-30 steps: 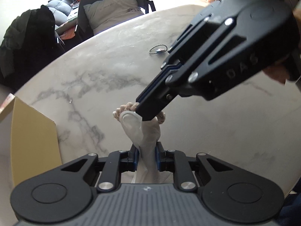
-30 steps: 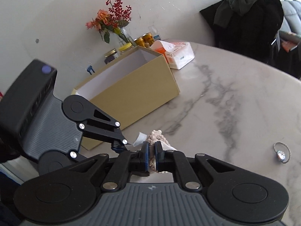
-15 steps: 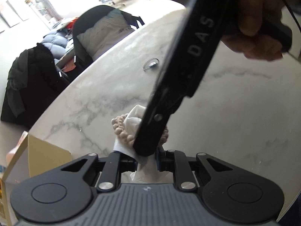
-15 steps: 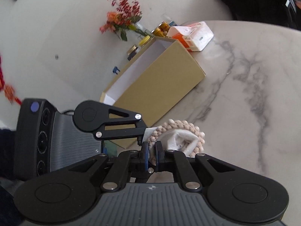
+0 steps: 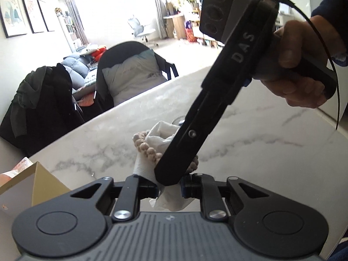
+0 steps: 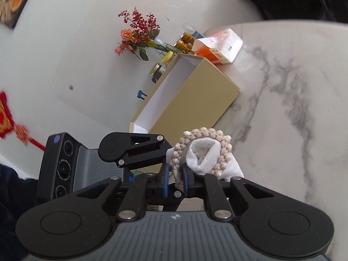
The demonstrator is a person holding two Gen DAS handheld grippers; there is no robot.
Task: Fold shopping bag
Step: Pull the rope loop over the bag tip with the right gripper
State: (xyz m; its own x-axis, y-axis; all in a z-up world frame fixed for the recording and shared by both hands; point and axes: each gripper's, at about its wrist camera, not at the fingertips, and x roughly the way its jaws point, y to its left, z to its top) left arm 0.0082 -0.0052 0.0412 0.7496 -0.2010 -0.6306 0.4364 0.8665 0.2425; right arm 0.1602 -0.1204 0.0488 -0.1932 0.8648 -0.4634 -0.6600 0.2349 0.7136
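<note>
A rolled white shopping bag (image 5: pixel 162 137) with a pinkish bead ring (image 5: pixel 144 146) around it is held above the marble table (image 5: pixel 250 152). My left gripper (image 5: pixel 169 190) is shut on the bag's lower end. My right gripper (image 6: pixel 174 179) is shut on the bead ring (image 6: pixel 224 152), which circles the white bag (image 6: pixel 202 154). In the left wrist view the right gripper's body (image 5: pixel 195 134) crosses over the bag and hides its right side. In the right wrist view the left gripper (image 6: pixel 134 150) sits just left of the bundle.
An open tan cardboard box (image 6: pixel 195 100) stands on the table beside the bundle; its corner shows in the left wrist view (image 5: pixel 43 184). A tissue pack (image 6: pixel 219 46), jars and a flower vase (image 6: pixel 139 32) stand behind it. Chairs with coats (image 5: pixel 130 74) stand past the table edge.
Both grippers have lifted and tilted with the bundle. The bead ring has slid further around the rolled bag, and the bag's top has opened out above it.
</note>
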